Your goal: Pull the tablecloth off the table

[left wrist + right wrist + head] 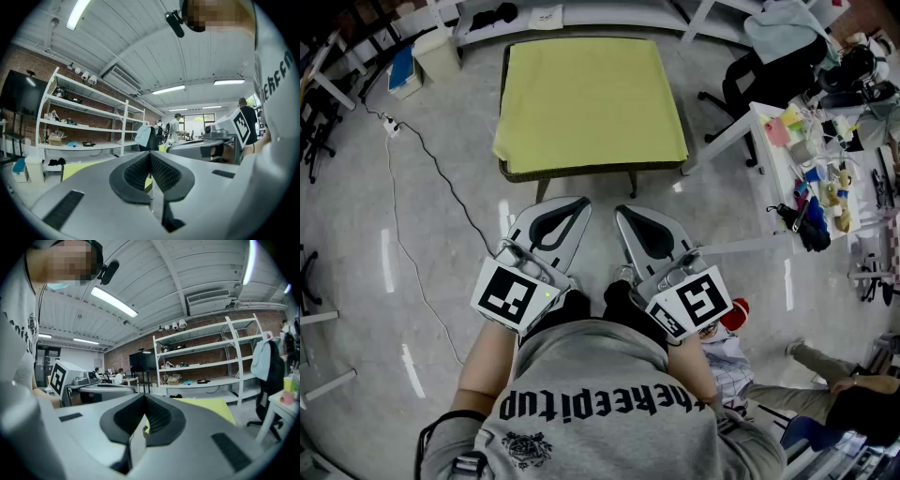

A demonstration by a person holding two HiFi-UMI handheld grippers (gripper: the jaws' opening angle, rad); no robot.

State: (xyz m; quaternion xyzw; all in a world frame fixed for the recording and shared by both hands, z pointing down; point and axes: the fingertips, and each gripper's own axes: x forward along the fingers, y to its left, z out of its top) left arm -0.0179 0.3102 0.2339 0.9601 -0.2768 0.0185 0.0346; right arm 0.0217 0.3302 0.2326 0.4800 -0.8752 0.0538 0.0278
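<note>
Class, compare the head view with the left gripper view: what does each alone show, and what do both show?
Head view only: the whole tablecloth spread on the table, plus a floor cable. Left gripper view only: ceiling lights, a black screen. Both: part of the tablecloth, and the left gripper and right gripper, shut and empty.

Only the shirt carries readable print

Behind both sets of fingers, the head view shows the person's grey shirt [609, 403] with one line of black block letters. It is seen upside down and reads roughly "thekeepitup", the fourth letter being unsure. The emblem [528, 448] under it is too small to read. Each gripper view catches only a few cut-off letters of that line at the picture's edge. The cubes behind the left fingers [567, 225] and right fingers [661, 246] carry black-and-white square patterns, not words.
</note>
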